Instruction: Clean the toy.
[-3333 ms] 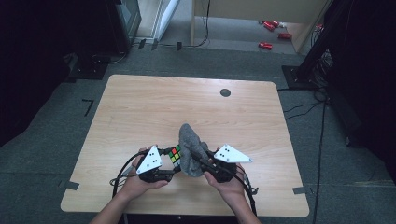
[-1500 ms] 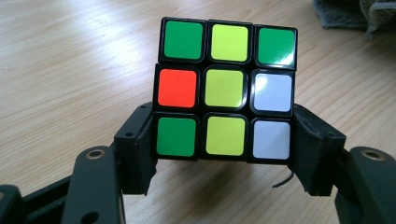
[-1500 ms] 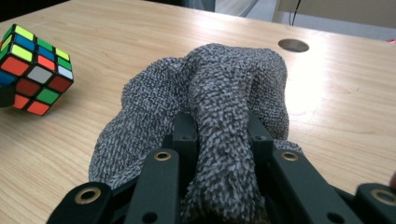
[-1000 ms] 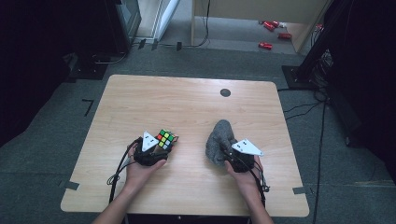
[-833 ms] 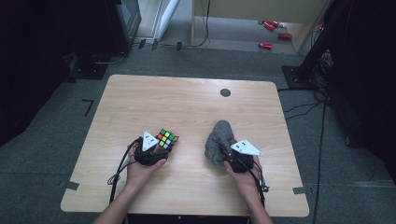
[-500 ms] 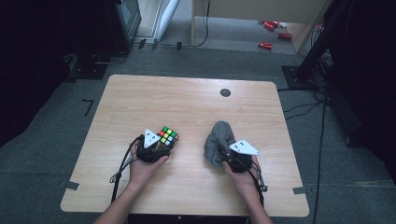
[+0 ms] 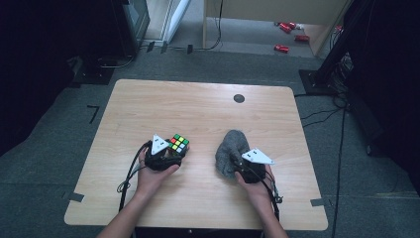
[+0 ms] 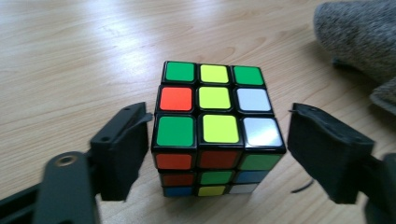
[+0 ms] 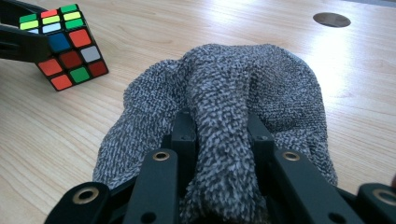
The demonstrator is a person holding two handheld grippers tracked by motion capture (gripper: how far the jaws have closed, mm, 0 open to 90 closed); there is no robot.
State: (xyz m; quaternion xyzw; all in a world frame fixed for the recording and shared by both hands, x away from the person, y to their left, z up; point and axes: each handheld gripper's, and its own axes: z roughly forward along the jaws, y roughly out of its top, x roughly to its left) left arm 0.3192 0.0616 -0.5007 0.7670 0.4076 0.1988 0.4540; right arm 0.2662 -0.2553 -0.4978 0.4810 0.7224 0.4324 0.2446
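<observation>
Wooden table (image 7: 198,111): cube (image 7: 179,145) left, grey cloth (image 7: 232,150) right.

Left forearm: enters from the bottom edge of the high view, left of centre, angled up toward the middle.
Left hand (image 7: 154,171): wrapped around the gripper body, lower left of centre.
Left gripper (image 8: 219,149): jaws have just been opening; they stand wide, the right one clear of what sits between them, the left one close, contact hard to judge.
Right forearm: enters at the bottom, right of centre.
Right hand (image 7: 255,186): cupped under its gripper.
Right gripper (image 9: 219,135): jaws nearly together, pinching grey fabric.
</observation>
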